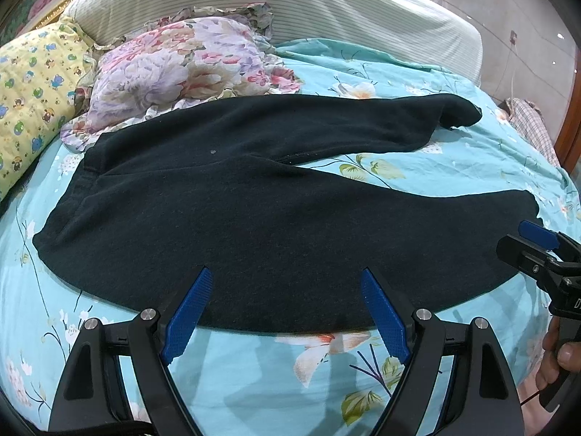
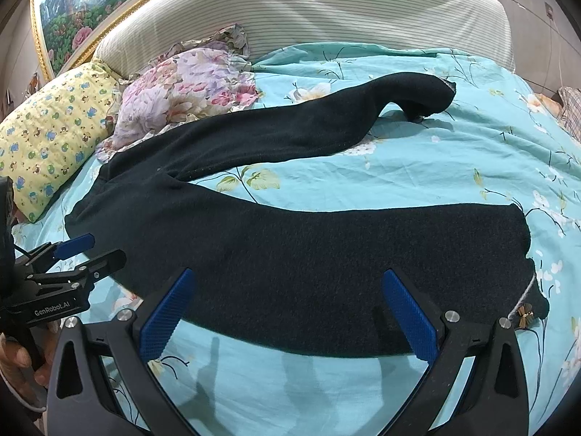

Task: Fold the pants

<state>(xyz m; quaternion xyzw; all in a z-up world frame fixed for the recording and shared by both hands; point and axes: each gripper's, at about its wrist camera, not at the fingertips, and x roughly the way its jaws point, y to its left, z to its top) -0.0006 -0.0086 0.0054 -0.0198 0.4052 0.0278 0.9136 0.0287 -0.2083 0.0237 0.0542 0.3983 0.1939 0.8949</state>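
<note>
both the left gripper [image 1: 287,283] and right gripper [image 2: 288,285] hang open at lower frame; pinch the near edge of the dark knit pants [image 1: 254,218] evenly, then lift together.

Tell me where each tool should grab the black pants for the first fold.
Judging by the spread legs, grip the near leg of the black pants along its near edge. The left tool takes the waist side and the right tool the cuff end, both coming from the near side, where the edge lies flat on the bedsheet.
</note>
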